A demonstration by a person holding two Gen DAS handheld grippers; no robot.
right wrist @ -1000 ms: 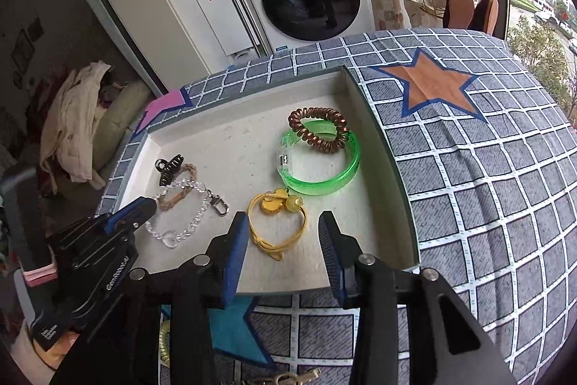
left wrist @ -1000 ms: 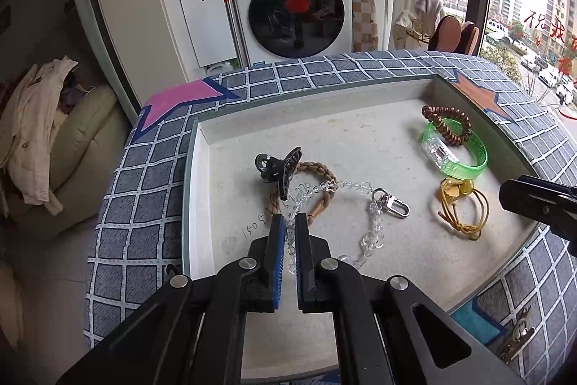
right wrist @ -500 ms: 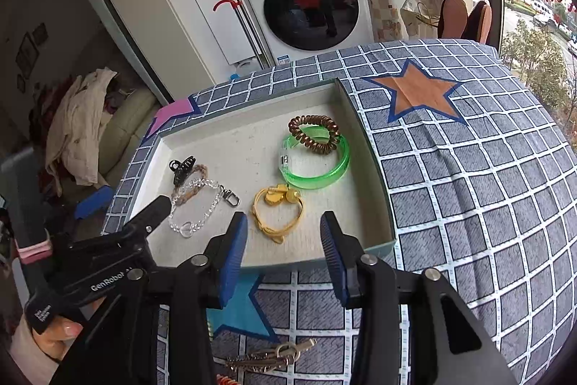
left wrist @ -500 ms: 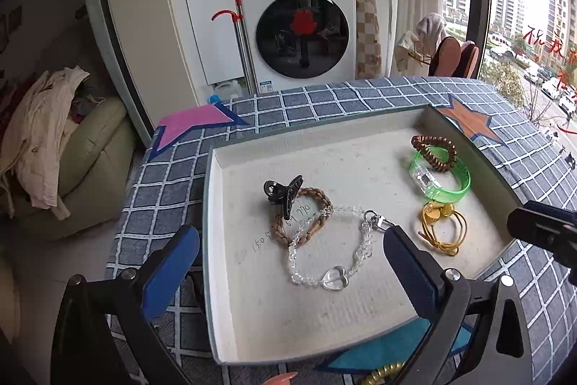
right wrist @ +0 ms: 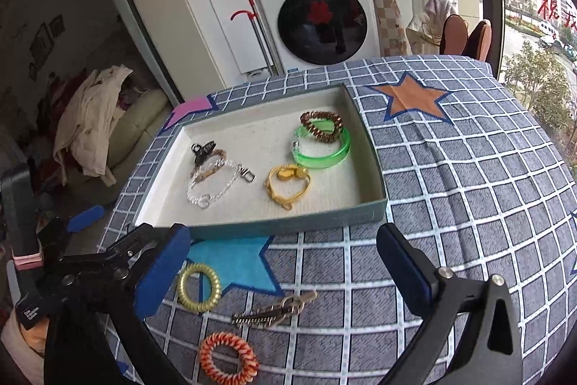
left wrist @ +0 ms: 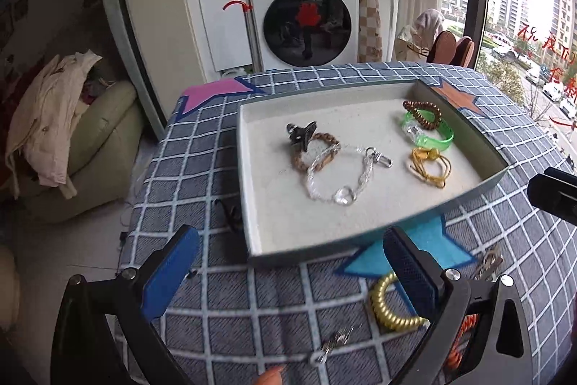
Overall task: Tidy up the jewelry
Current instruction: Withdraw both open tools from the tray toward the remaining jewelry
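Left wrist view: the left gripper (left wrist: 288, 262) is seen with its jaws spread fully wide and nothing between them, held over the checked cloth (left wrist: 202, 168) just in front of the tray (left wrist: 249, 204). Right wrist view: the right gripper (right wrist: 285, 262) is shown with its jaws opening, already wide, and nothing is held between them; it too is placed in front of the tray (right wrist: 288, 222).

Inside the tray, a clear bead bracelet (right wrist: 216, 184) is laid across a brown braided band (right wrist: 212, 163), with a black claw clip (right wrist: 202, 150) at the far end of that band. Toward the tray's right side, a yellow cord tie (right wrist: 286, 184) is set just in front of a green bangle (right wrist: 322, 150), and a brown coil tie (right wrist: 321, 125) is rested on the bangle's far rim.

Outside the tray, on the cloth in front of it, a yellow coil tie (right wrist: 199, 287), a metal clip (right wrist: 274, 311) and an orange coil tie (right wrist: 229, 358) are left lying apart from one another.
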